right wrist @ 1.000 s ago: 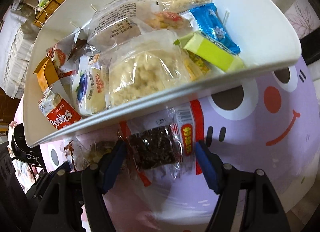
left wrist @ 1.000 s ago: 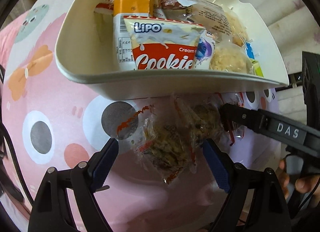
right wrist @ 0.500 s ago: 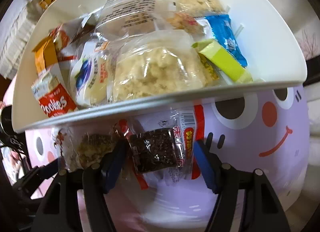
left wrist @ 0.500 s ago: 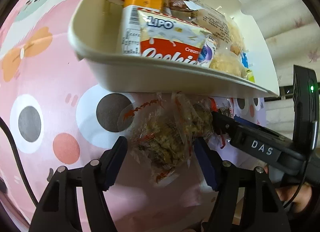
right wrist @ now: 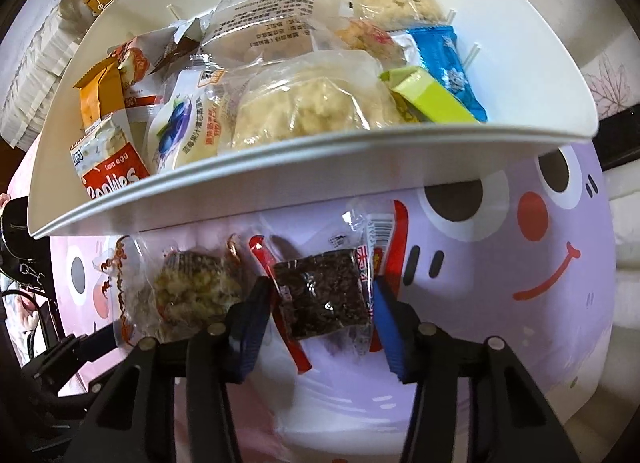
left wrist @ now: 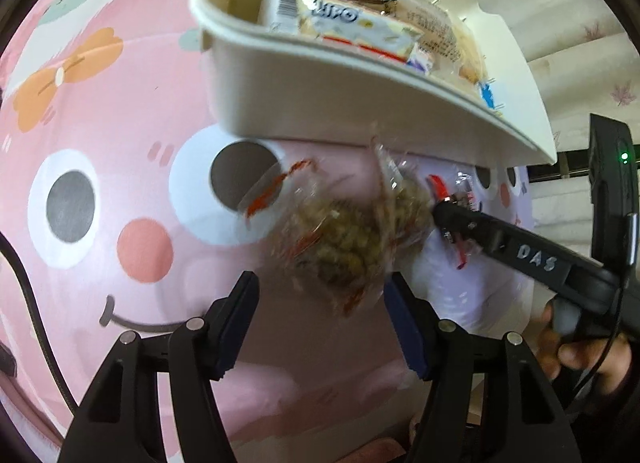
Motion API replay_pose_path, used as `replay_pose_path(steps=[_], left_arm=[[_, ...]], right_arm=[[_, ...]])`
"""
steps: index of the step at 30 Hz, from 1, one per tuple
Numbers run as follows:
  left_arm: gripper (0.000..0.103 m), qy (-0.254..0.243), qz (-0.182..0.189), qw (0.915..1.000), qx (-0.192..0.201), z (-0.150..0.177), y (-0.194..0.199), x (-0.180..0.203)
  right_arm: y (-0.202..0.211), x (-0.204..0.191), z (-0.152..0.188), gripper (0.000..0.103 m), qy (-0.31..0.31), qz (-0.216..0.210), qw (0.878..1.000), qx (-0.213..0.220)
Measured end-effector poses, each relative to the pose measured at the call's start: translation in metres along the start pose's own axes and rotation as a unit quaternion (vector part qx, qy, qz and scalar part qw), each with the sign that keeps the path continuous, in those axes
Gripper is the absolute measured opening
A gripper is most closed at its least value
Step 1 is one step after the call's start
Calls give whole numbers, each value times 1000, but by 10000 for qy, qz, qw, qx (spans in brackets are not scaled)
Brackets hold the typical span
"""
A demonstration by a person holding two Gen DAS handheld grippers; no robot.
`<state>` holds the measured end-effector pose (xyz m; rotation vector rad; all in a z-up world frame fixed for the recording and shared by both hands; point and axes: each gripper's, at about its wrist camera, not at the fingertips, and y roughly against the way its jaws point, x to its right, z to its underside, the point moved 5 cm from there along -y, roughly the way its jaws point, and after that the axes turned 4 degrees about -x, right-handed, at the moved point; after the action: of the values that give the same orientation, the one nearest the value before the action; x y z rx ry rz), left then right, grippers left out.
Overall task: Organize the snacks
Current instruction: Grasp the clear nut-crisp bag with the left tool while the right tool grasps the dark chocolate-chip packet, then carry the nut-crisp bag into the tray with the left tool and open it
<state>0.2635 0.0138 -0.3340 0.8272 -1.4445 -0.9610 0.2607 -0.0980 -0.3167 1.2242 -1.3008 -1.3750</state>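
- Two loose snack packets lie on the cartoon-print mat (right wrist: 520, 303), both just in front of the white bin (right wrist: 280, 179): one dark bar packet (right wrist: 324, 295) and one pale grain-cluster packet (left wrist: 352, 239).
- The white bin holds at least eight packets, among them one cookie pack (right wrist: 108, 171), one blueberry pouch (right wrist: 180, 131), one blue packet (right wrist: 444, 63) and one green box (right wrist: 432, 99).
- Right gripper (right wrist: 320, 303): jaws closing around the dark bar packet; both blue pads sit at its sides, contact on the wrapper cannot be confirmed.
- Left gripper (left wrist: 320, 311): jaws closing; the pale grain-cluster packet lies between and just ahead of the tips, with a gap at the left pad.
- The two loose packets lie just beside each other; the right gripper's finger reaches between them.
- The bin's front rim overhangs both packets closely; the mat is open on the near side.
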Motion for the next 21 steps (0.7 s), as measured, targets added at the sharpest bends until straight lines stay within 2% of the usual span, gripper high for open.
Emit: replay_pose_path(steps=[11,21], left_arm=[[65,-218,-292,9991,237,-6,2,4],[67,-117,-176,9986,490,-25,2,12]], right_arm=[[-4,10,15,48,-257,67,9995,-156],[0,28,37,48,-391,207,9987,-249]])
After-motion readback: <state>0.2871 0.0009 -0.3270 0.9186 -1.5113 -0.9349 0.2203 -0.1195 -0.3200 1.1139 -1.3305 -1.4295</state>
